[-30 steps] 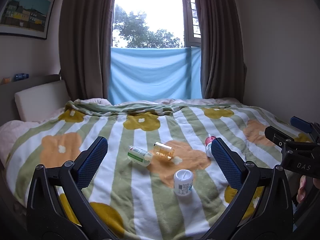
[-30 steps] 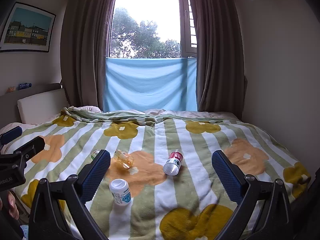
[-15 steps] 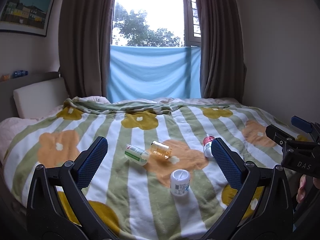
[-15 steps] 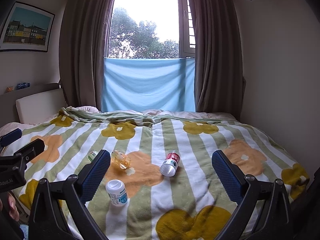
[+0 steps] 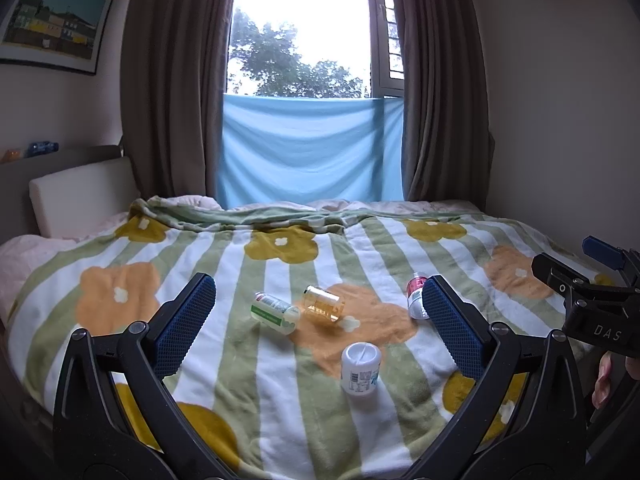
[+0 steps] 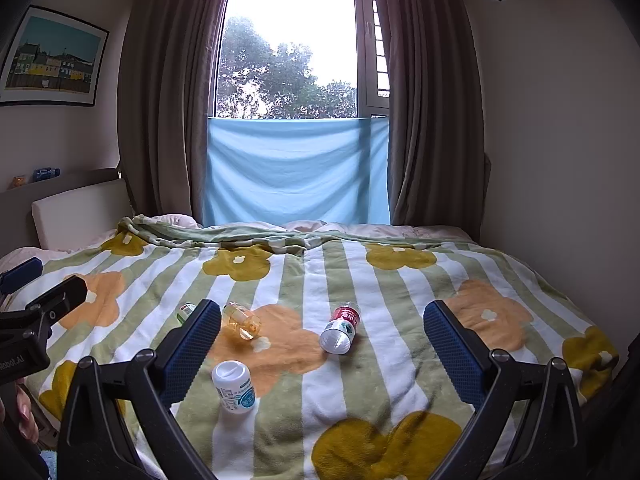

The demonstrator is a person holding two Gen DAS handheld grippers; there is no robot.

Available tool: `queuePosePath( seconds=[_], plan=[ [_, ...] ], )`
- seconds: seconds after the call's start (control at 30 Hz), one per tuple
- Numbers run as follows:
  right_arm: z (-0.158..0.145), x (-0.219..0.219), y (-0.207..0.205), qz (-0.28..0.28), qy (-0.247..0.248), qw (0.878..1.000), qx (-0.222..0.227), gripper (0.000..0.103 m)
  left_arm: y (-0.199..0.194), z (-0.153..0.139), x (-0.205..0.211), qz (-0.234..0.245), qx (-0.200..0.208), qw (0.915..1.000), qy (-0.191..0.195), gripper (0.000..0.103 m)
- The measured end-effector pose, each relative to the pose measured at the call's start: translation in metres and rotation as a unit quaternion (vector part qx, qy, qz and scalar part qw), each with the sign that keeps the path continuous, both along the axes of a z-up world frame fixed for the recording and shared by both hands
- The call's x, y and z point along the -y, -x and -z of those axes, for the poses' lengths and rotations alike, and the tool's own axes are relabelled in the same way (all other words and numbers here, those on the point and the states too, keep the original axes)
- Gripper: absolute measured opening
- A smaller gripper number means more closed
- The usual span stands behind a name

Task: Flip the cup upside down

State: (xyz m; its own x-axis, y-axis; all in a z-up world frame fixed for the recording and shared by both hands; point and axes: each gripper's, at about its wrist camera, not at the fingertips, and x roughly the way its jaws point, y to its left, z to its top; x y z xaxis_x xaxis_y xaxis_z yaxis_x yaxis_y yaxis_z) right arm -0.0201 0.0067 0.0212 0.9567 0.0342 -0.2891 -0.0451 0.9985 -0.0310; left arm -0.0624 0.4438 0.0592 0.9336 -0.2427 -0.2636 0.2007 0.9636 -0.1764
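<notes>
An amber see-through cup (image 5: pixel 323 303) (image 6: pixel 241 320) lies on its side on the striped flower blanket (image 5: pixel 256 392). Nearer stands a white cup with a blue label (image 5: pixel 360 368) (image 6: pixel 233 386), flat end up. A green-labelled bottle (image 5: pixel 275 312) and a red-labelled bottle (image 6: pixel 341 328) also lie on their sides. My left gripper (image 5: pixel 316 296) is open, held back from the objects with nothing between its fingers. My right gripper (image 6: pixel 322 316) is open too, empty and equally far back.
The bed (image 6: pixel 500 280) fills the room between the headboard cushion (image 5: pixel 80 192) at left and a wall at right. Brown curtains and a blue cloth (image 5: pixel 312 152) hang at the window behind. The other gripper shows at each view's edge (image 5: pixel 592 300) (image 6: pixel 36 320).
Both views have drifted only slightly. The objects on the blanket lie where they were, and both grippers stay open.
</notes>
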Motion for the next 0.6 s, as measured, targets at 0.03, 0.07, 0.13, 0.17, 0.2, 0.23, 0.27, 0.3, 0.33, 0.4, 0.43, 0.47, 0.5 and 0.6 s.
queuePosePath(
  seconds=[0.03,0.07,0.13,0.17,0.2,0.23,0.27,0.3,0.33,0.4,0.43,0.47,0.5,0.6],
  plan=[
    [0.0,-0.001,0.001,0.0,0.0,1.0,0.0,0.101,0.0,0.0,0.0,-0.001,0.0,1.0,0.001,0.103],
    [0.0,-0.001,0.001,-0.001,0.0,1.0,-0.001,0.101,0.0,0.0,-0.001,-0.002,0.001,1.0,0.003,0.103],
    [0.0,-0.001,0.001,0.0,-0.001,1.0,0.0,0.101,0.001,-0.001,-0.002,0.0,0.001,1.0,0.005,0.103],
    [0.0,-0.001,0.001,0.0,-0.001,1.0,0.0,0.101,0.001,-0.001,-0.002,0.001,0.001,1.0,0.006,0.103],
    [0.0,-0.003,0.001,-0.001,-0.002,1.0,0.001,0.101,0.001,-0.002,-0.002,0.0,0.0,1.0,0.006,0.103],
    [0.0,-0.003,0.002,-0.001,-0.002,1.0,0.001,0.101,0.001,-0.002,-0.002,-0.002,-0.001,1.0,0.006,0.103],
    [0.0,-0.005,0.002,0.0,-0.001,1.0,0.001,0.101,0.001,-0.002,-0.002,-0.003,-0.001,1.0,0.005,0.103],
    [0.0,-0.005,0.003,0.0,-0.001,1.0,0.002,0.101,0.001,-0.002,-0.002,-0.004,-0.002,1.0,0.004,0.103],
    [0.0,-0.005,0.003,-0.001,-0.002,1.0,0.002,0.101,0.001,-0.003,-0.002,-0.005,-0.002,1.0,0.003,0.103],
    [0.0,-0.005,0.002,0.0,-0.002,1.0,0.002,0.101,0.002,-0.003,-0.001,-0.009,-0.002,1.0,-0.002,0.103],
    [0.0,-0.005,0.002,-0.001,-0.002,1.0,0.002,0.101,0.002,-0.004,0.001,-0.013,-0.001,0.9999,-0.007,0.103],
    [0.0,-0.005,0.002,-0.002,-0.002,1.0,0.001,0.101,0.004,-0.004,0.002,-0.019,0.001,0.9997,-0.013,0.103],
    [0.0,-0.005,0.002,-0.003,-0.002,1.0,0.002,0.101,0.005,-0.005,0.004,-0.024,0.005,0.9995,-0.02,0.103],
    [-0.002,-0.011,0.001,-0.008,-0.003,1.0,0.003,0.101,0.009,-0.008,0.011,-0.035,0.013,0.9986,-0.037,0.103]
  ],
)
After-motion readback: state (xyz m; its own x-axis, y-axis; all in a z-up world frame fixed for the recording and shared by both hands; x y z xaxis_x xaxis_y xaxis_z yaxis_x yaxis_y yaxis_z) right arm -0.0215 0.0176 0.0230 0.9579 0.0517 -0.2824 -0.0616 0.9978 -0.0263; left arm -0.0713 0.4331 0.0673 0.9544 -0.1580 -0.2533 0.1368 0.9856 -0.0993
